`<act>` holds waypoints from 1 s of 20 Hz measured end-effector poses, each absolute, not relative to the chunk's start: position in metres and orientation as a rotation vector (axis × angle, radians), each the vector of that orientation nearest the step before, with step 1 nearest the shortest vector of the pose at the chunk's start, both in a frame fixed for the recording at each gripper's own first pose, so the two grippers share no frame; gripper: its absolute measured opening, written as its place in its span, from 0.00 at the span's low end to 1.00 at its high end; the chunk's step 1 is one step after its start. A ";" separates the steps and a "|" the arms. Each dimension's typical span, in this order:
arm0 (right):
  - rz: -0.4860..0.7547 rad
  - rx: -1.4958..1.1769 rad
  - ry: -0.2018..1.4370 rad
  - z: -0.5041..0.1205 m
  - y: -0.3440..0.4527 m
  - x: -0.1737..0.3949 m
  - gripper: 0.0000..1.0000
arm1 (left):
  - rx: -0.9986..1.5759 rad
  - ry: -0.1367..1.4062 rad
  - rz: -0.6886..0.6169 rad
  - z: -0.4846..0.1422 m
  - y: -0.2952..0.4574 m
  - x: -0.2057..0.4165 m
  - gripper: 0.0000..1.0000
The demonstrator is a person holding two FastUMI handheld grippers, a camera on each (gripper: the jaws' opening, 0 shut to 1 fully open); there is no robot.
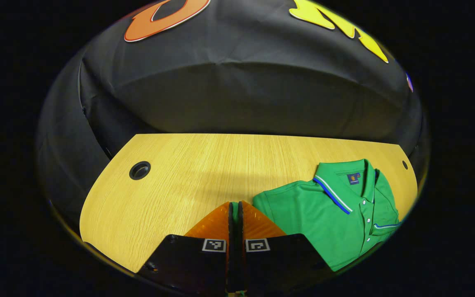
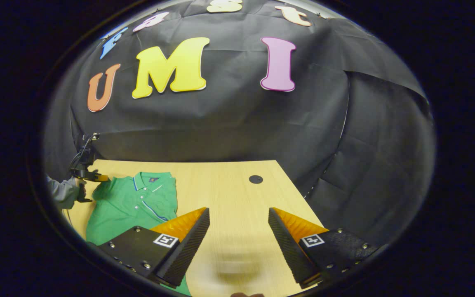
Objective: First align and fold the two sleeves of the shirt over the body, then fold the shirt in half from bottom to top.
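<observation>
Left gripper [image 1: 235, 214]: bottom centre of the left gripper view, fingers pressed together on a sliver of green cloth, the sleeve [image 1: 234, 208] edge.
Right gripper [image 2: 237, 231]: bottom of the right gripper view, fingers wide apart, holding nothing, over bare table [image 2: 237, 194].
Shirt [image 1: 328, 210]: green, collar up, lower right of the left gripper view; lower left of the right gripper view [image 2: 134, 202].
Hand [image 2: 66, 192]: far left of the right gripper view, holding the other gripper at the shirt's shoulder.

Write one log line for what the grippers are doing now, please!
left hand-held gripper: shut on shirt sleeve | right hand-held gripper: open over table | shirt: on table
</observation>
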State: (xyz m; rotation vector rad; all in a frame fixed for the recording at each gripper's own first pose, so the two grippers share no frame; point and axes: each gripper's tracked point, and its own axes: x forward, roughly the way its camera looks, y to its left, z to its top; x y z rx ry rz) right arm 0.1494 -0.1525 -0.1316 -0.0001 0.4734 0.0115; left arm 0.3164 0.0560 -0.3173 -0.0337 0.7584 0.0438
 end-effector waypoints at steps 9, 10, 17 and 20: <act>0.029 0.015 0.465 -0.128 -0.142 0.148 0.93 | -0.029 0.687 -0.092 -0.280 -0.017 0.310 0.04; 0.030 0.013 0.465 -0.128 -0.142 0.148 0.93 | -0.027 0.683 -0.108 -0.278 -0.026 0.308 0.04; 0.027 0.022 0.463 -0.130 -0.140 0.144 0.92 | -0.020 0.694 -0.185 -0.279 -0.073 0.289 0.03; 0.028 0.026 0.466 -0.130 -0.140 0.143 0.90 | -0.011 0.693 -0.208 -0.277 -0.087 0.284 0.03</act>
